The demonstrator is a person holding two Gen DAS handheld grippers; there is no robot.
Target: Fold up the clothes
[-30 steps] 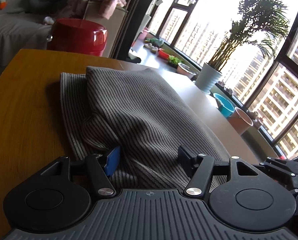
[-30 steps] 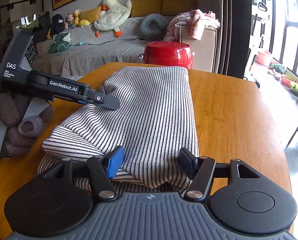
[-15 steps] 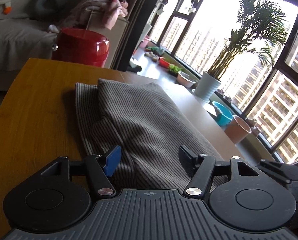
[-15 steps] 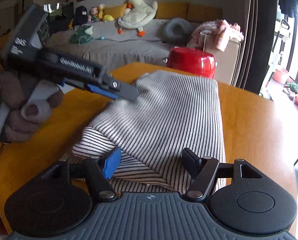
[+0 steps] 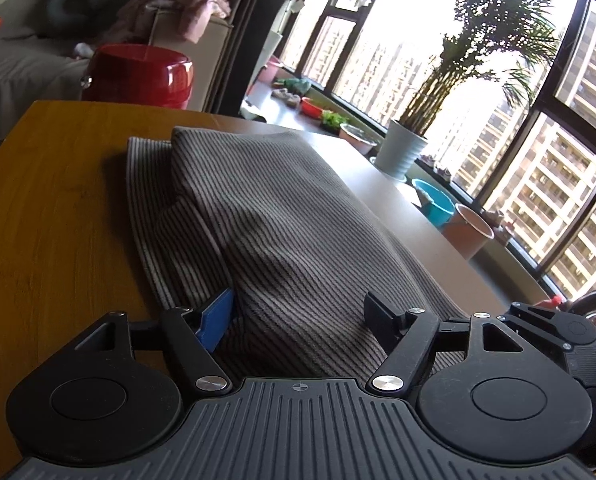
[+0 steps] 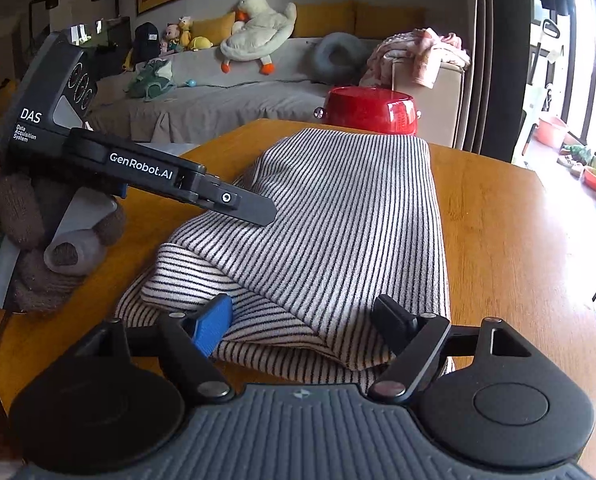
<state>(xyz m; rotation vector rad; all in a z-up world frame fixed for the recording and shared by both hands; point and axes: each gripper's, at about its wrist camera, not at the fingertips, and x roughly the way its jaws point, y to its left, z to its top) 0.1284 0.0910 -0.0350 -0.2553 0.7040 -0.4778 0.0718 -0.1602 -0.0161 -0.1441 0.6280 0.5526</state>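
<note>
A black-and-white striped garment [image 6: 338,216] lies folded lengthwise on the round wooden table [image 6: 506,216]. In the left wrist view the same garment [image 5: 281,216] looks grey-brown. My right gripper [image 6: 304,320] stands open at the garment's near edge, its fingers straddling the layered fabric. My left gripper [image 5: 300,316] is open too, with a raised fold of cloth between its spread fingers. From the right wrist view, the left gripper [image 6: 257,212] hovers over the garment's left side, held by a gloved hand [image 6: 29,216]. Part of the right gripper's body [image 5: 558,328] shows at the left wrist view's right edge.
A red pot [image 6: 372,110] stands beyond the table's far edge. Behind it is a grey sofa [image 6: 225,96] with plush toys and a pile of pink clothes [image 6: 422,56]. A potted palm [image 5: 406,148] and bowls line the window sill on the right.
The left gripper rose over the garment's left side, then came back lower. Both grippers stayed open at the near edge. The garment keeps the same folded shape.
</note>
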